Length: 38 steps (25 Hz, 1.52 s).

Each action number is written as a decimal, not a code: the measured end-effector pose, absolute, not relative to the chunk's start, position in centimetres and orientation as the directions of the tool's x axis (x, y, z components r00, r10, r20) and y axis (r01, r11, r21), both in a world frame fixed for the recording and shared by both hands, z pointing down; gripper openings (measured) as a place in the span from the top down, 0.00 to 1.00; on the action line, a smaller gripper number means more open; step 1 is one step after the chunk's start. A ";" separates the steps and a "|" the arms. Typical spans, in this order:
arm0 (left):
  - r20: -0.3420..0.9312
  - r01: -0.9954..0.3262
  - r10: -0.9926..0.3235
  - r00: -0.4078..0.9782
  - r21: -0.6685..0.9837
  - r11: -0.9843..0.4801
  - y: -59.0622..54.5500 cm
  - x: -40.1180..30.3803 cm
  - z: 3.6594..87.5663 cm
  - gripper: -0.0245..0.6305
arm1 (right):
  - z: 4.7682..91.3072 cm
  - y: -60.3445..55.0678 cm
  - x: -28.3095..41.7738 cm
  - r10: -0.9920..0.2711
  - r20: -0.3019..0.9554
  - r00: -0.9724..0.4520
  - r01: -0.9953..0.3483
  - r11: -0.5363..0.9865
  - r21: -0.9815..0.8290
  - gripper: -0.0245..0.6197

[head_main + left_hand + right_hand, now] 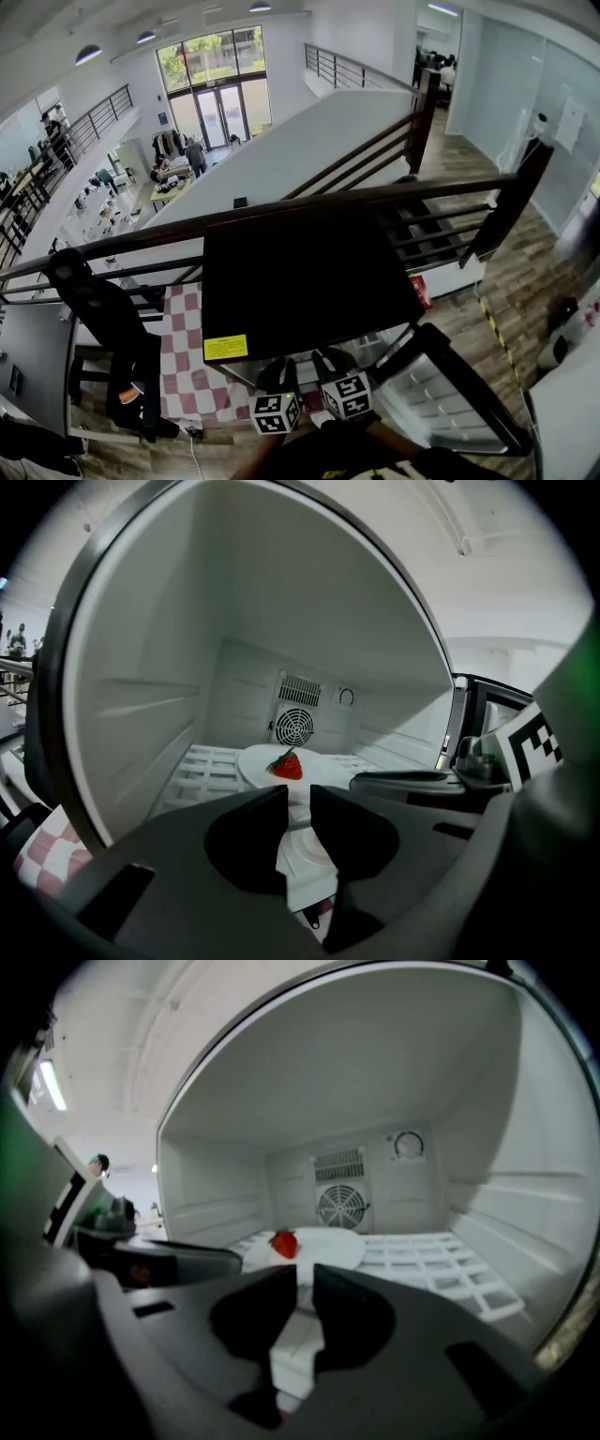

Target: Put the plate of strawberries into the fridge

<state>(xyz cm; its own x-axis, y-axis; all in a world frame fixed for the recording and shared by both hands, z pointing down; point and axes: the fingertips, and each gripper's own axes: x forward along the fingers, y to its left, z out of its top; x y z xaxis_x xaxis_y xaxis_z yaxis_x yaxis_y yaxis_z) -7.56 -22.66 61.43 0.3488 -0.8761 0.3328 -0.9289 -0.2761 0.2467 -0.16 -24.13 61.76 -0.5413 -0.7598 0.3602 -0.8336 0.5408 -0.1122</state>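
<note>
A white plate [255, 759] carrying one red strawberry [289, 766] rests on the white wire shelf [202, 771] inside the open fridge [300, 272]. My left gripper [299, 797] points at the plate's near rim; its jaws stand a narrow gap apart with nothing pinched. My right gripper [306, 1277] is held the same way beside it, facing the plate [328, 1241] and strawberry [284, 1243]. Whether the fingertips touch the rim cannot be told. From above, both grippers [278, 375] [330, 364] reach side by side under the black fridge top.
The fridge door [459, 394] hangs open to the right. A fan grille [293, 727] sits in the back wall. A red-and-white checked cloth [183, 361] and a black chair [112, 328] lie left of the fridge, a railing [281, 211] behind it.
</note>
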 end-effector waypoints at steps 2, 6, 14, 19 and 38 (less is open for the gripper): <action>0.315 -0.931 -0.886 0.340 0.247 -0.270 -22.4 -7.9 60.9 0.83 | 61.5 -23.9 -0.1 -0.764 0.352 -0.541 -0.836 0.533 -0.128 0.86; 0.322 -0.931 -0.885 0.336 0.259 -0.259 -21.8 -8.3 61.2 0.83 | 61.1 -23.2 0.1 -0.776 0.339 -0.532 -0.844 0.521 -0.131 0.86; 0.309 -0.911 -0.866 0.393 0.262 -0.320 -19.7 -7.0 60.6 0.83 | 60.4 -20.9 0.5 -0.800 0.310 -0.513 -0.858 0.495 -0.140 0.86; 0.254 -0.893 -0.869 0.424 0.280 -0.353 -17.8 -6.4 59.3 0.83 | 59.1 -18.7 1.2 -0.834 0.277 -0.477 -0.878 0.463 -0.121 0.86; 0.181 -0.881 -0.874 0.451 0.247 -0.404 -5.6 -6.9 59.5 0.93 | 58.3 -4.2 1.1 -0.897 0.257 -0.360 -0.929 0.370 -0.009 0.93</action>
